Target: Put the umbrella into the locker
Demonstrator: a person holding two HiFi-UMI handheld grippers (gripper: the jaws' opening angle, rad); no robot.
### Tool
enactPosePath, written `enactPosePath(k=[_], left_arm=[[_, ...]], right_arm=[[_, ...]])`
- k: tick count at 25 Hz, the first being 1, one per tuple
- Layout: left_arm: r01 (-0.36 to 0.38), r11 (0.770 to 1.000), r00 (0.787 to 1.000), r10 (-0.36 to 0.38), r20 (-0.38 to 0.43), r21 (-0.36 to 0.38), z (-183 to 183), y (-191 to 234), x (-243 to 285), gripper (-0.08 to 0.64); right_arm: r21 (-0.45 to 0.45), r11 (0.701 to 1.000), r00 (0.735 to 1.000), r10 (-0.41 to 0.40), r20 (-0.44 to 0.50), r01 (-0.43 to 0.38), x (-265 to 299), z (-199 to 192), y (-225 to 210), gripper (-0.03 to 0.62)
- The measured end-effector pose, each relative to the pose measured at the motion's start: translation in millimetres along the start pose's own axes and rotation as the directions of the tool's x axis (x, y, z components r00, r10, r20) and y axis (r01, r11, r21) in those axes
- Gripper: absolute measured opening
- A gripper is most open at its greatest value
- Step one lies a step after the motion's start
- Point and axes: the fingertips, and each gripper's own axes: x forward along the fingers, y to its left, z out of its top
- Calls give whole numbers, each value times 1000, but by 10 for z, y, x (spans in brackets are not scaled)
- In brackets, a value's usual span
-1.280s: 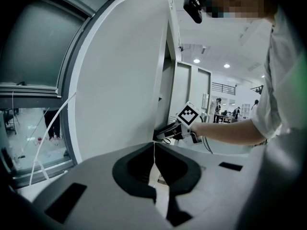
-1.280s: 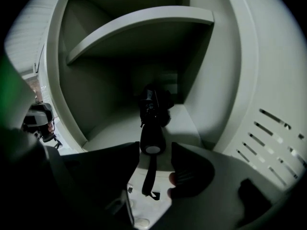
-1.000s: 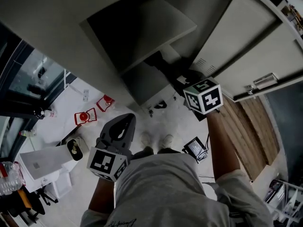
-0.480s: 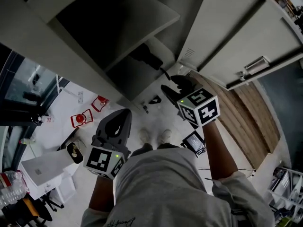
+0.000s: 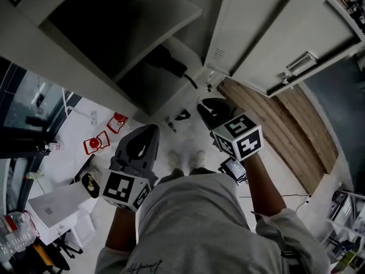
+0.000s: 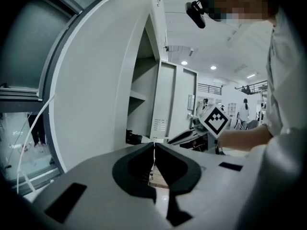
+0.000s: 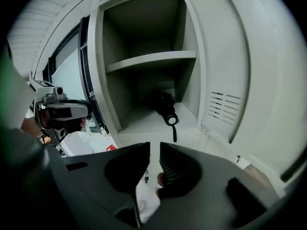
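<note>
One umbrella point(image 7: 165, 110) lies in one locker point(image 7: 152, 58); left gripper point(image 6: 154, 147), right gripper point(image 7: 154, 150) outside.

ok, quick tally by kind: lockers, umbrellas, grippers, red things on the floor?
locker: 1, door open
umbrella: 1, black, lying in the compartment under the shelf
grippers: 2, left gripper and right gripper; the right one's jaws have just been closing, nothing between them
red things on the floor: 2
total: 6

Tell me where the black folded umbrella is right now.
The black folded umbrella lies on the grey metal locker's floor, under its shelf, centre of right gripper view.
</note>
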Motion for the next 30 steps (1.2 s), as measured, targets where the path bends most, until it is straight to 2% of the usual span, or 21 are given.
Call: enactPosePath(k=[4,9,13,30], left_arm=[[33,999,999,-33,5,23,41,-90,94,20],[55,997,998,-56,1,44,68,-193,154,20],[63,997,998,-63,-9,53,44,-248,207,20],[75,996,997,-75,-7,50,67,-316,260,20]], right_arm=[[35,998,999,-44,-4,44,-125,-126,-17,42],[91,994,998,-62,6,61,-303,-212,25,32],[101,992,997,-76,21,73,-436,-212,14,32],[114,993,997,-48,57,42,-615,-114,-17,29]])
